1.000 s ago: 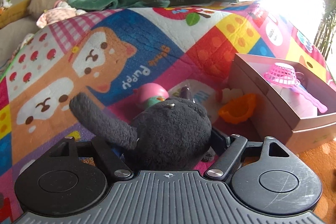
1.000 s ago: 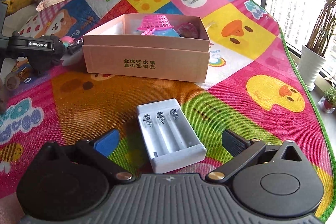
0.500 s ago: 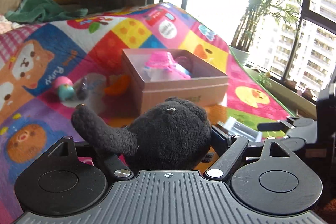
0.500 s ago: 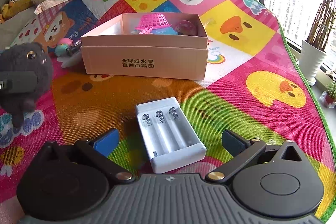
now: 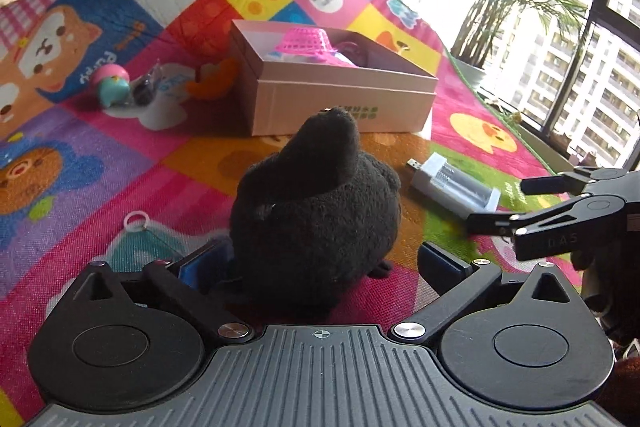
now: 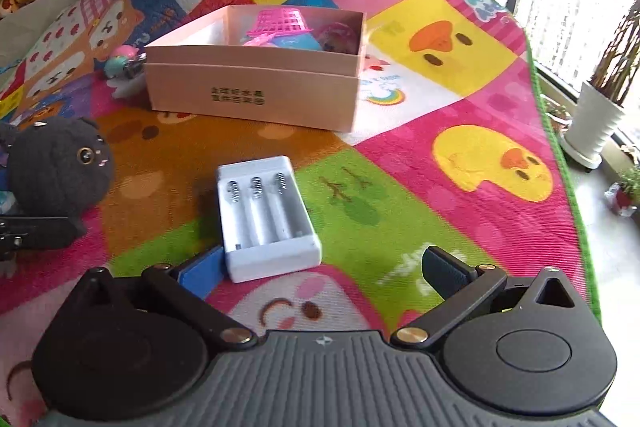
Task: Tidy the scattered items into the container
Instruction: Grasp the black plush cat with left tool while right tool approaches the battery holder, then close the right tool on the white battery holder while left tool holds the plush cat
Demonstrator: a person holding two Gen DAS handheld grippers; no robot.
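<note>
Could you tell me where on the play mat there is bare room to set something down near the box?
The mat lies bare right of the pink box, over the duck squares, and between the box front and the white battery holder. Left of the box is crowded: a pink-and-teal toy, an orange piece, and nearer, the black plush.

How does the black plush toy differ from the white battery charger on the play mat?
The black plush toy is round, dark and fuzzy; the white battery charger is a flat, hard-edged rectangle. The plush toy sits upright between the wide-open jaws of the left hand-held gripper; the charger lies flat just ahead of the open right hand-held gripper. Both rest on the mat, outside the pink box.
</note>
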